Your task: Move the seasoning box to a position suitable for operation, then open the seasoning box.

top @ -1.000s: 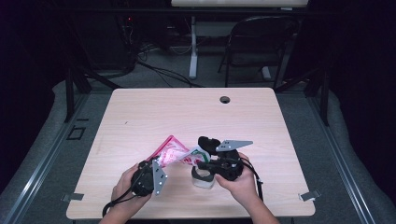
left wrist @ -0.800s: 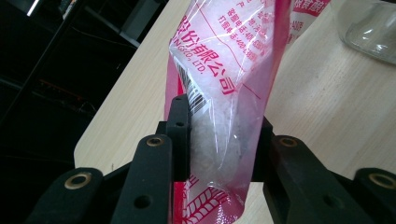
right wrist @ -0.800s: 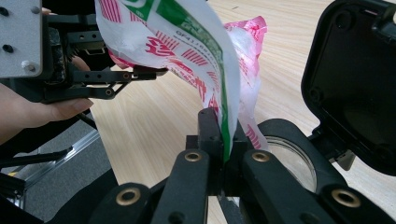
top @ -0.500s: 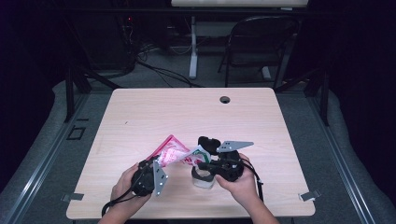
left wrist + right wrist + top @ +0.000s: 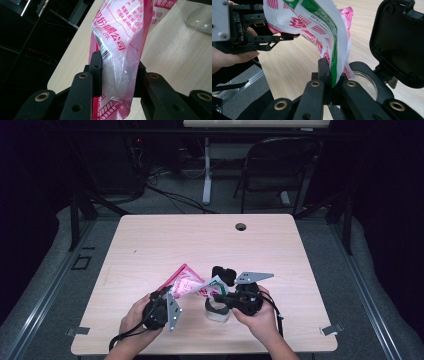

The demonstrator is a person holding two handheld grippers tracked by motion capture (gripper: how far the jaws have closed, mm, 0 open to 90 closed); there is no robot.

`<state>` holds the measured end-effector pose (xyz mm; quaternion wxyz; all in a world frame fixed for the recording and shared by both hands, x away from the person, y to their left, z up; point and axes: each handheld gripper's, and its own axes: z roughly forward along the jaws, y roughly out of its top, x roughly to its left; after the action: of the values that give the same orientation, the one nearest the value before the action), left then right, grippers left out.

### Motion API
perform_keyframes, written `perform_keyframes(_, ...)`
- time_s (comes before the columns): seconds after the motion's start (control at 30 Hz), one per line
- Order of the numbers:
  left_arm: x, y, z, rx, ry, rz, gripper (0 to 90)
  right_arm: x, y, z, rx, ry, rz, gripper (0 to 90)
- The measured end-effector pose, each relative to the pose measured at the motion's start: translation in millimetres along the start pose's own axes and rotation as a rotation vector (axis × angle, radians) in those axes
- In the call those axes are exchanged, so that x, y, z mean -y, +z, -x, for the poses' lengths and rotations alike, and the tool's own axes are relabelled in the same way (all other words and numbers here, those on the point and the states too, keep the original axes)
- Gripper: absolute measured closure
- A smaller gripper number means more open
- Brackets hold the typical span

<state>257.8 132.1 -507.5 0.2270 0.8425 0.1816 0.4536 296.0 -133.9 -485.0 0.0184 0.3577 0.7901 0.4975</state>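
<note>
A clear plastic bag (image 5: pixel 187 283) with red, white and green print holds white grains. My left gripper (image 5: pixel 117 67) is shut on its filled lower part (image 5: pixel 117 50), jaws pressing both sides. My right gripper (image 5: pixel 333 76) is shut on the bag's thin printed edge (image 5: pixel 322 30), pinched tight. That edge hangs right above a clear jar (image 5: pixel 363 80) whose black hinged lid (image 5: pixel 398 37) stands open. In the high view both grippers sit near the table's front edge, the left gripper (image 5: pixel 167 301) at left and the right gripper (image 5: pixel 222 295) over the jar (image 5: pixel 217 312).
The light wooden table (image 5: pixel 210 245) has a round cable hole (image 5: pixel 241 226) near its far edge. A black folding chair (image 5: pixel 280 165) and cables stand on the floor beyond. The left hand (image 5: pixel 234 56) is seen in the right gripper view.
</note>
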Motion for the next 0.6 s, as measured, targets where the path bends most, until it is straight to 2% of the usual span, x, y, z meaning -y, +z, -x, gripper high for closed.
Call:
perform_keyframes(0.27,-0.8,0.0,0.6,-0.001,0.006,0.0,71.3,0.8,-0.2,0.7,0.001,-0.004,-0.007,90.0)
perform_keyframes(0.33,-1.3,-1.1,-0.6,-0.006,0.028,-0.009,71.3,1.2,0.0,1.1,-0.001,-0.001,-0.003,90.0)
perform_keyframes(0.6,-1.0,-1.4,-0.3,-0.016,0.037,-0.007,71.3,1.8,1.2,0.1,0.001,0.001,0.0,90.0)
